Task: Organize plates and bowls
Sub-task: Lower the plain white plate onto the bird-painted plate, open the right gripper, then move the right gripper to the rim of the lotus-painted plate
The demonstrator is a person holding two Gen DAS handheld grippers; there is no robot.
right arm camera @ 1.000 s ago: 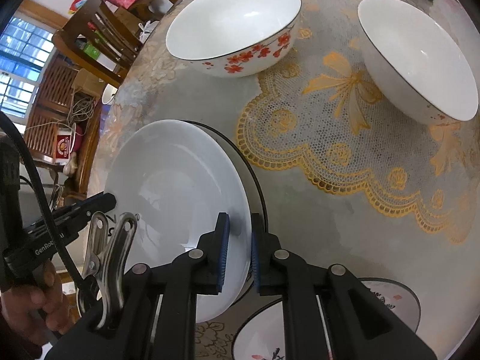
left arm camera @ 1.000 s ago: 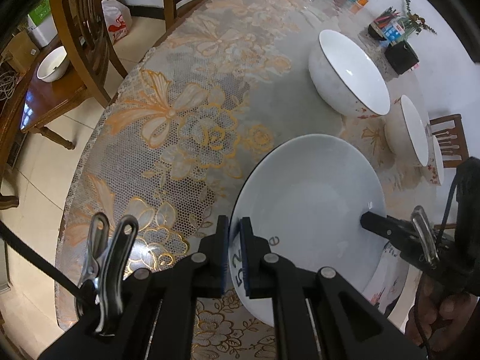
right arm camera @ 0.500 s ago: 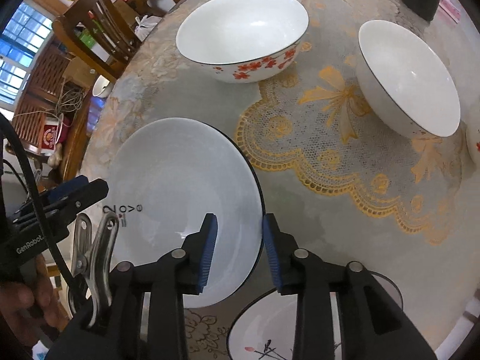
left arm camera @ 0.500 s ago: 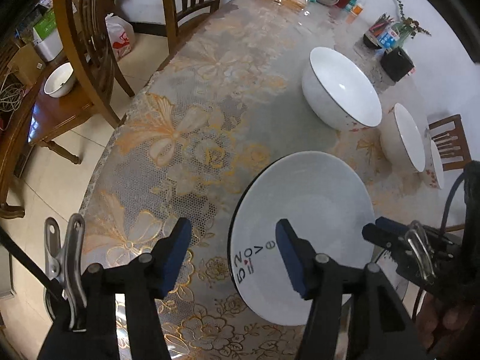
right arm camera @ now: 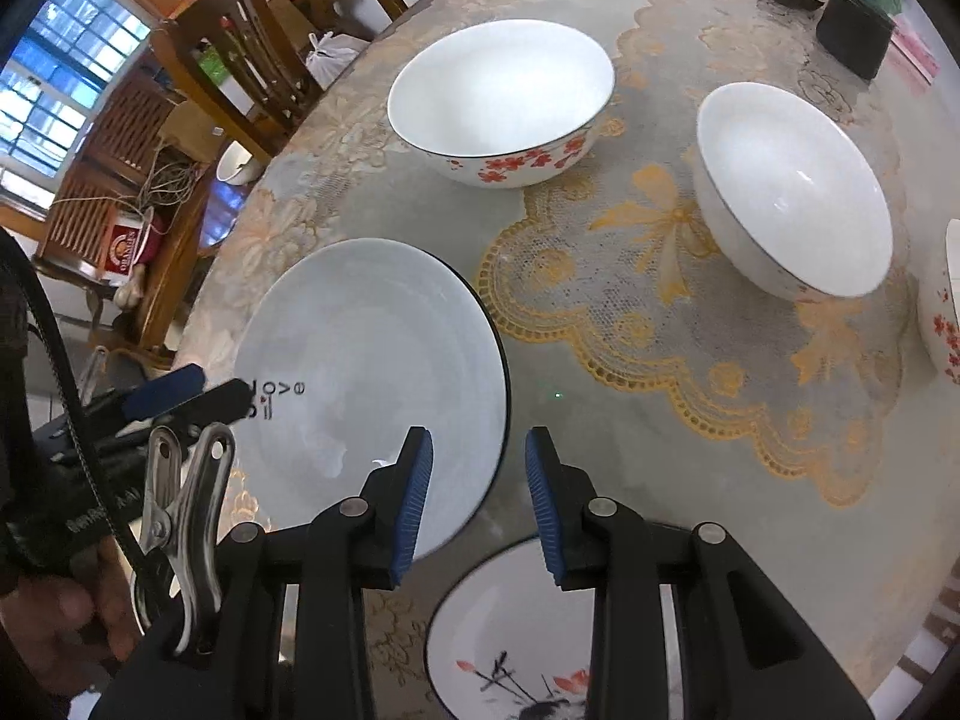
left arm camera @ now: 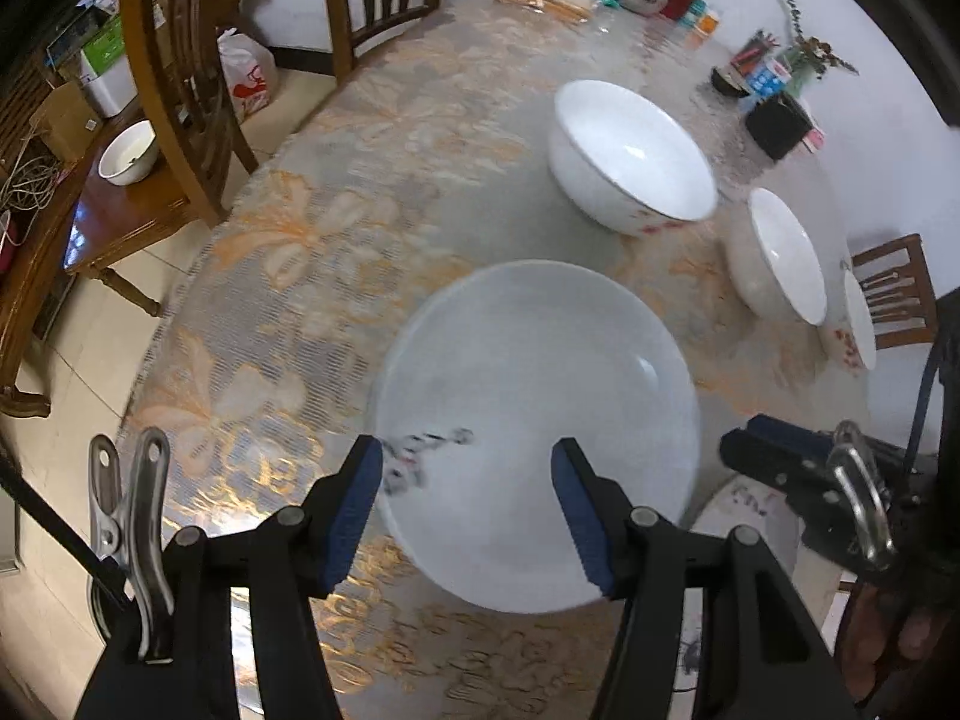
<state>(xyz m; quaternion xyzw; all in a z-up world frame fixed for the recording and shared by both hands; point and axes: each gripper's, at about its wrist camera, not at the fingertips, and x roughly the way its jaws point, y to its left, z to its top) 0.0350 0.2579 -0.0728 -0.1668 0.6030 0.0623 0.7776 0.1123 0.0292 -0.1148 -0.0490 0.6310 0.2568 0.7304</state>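
Evidently glazed, stiff, slippery and breakable, the white plate [right arm camera: 372,372] lies flat on the bench [right arm camera: 630,420], best pinched at its rim, beneath both just-opened claws, left claw [left arm camera: 465,501] and right claw [right arm camera: 477,495], each empty.

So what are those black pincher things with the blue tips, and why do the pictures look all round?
Those are two claws, and a person holds one in each hand. Each claw carries a wide, round-looking camera, so you get two pictures. The left claw and right claw are both open and hold nothing. Their jaws have just been opening, letting go of the white plate, which now lies on the flowery table. Behind it stand a flowered bowl and a plain white bowl. Another plate with a painted picture lies near the right claw.
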